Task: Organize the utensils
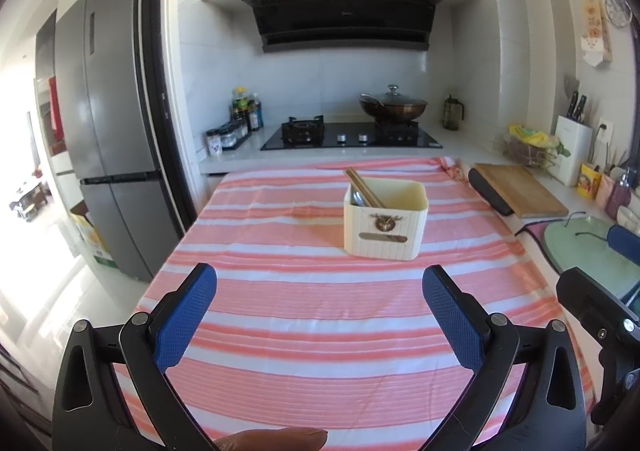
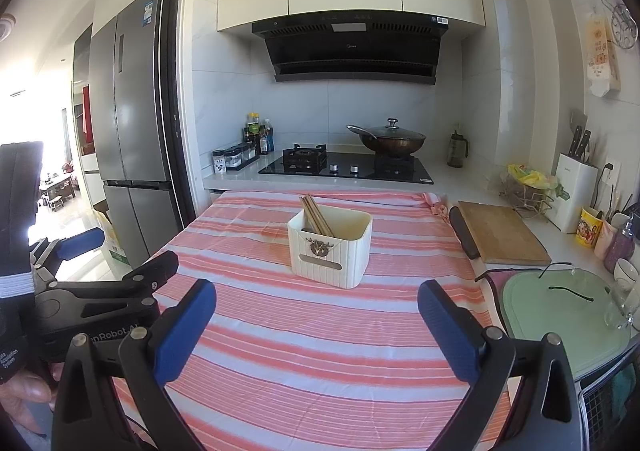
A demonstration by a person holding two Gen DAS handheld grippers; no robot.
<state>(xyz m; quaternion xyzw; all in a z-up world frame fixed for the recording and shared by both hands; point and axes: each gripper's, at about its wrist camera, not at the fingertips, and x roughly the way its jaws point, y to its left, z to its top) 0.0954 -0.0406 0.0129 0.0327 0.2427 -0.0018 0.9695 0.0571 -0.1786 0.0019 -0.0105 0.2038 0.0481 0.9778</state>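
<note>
A cream ribbed utensil holder (image 1: pixel 383 225) stands on the pink-and-white striped cloth (image 1: pixel 312 315). Brown chopsticks (image 1: pixel 362 187) and a metal spoon (image 1: pixel 357 198) stand in its left compartment. The holder (image 2: pixel 330 251) and its chopsticks (image 2: pixel 316 217) also show in the right wrist view. My left gripper (image 1: pixel 320 287) is open and empty, held well short of the holder. My right gripper (image 2: pixel 316 301) is open and empty, just short of the holder. The left gripper also shows at the left of the right wrist view (image 2: pixel 86 263).
A wooden cutting board (image 2: pixel 502 231) and a green mat (image 2: pixel 560 315) lie to the right of the cloth. A knife block (image 2: pixel 574 183), cups and a wire basket (image 2: pixel 528 183) stand at the far right. A gas stove (image 2: pixel 346 167) with a lidded wok (image 2: pixel 392 137) is behind. A fridge (image 2: pixel 132 131) stands left.
</note>
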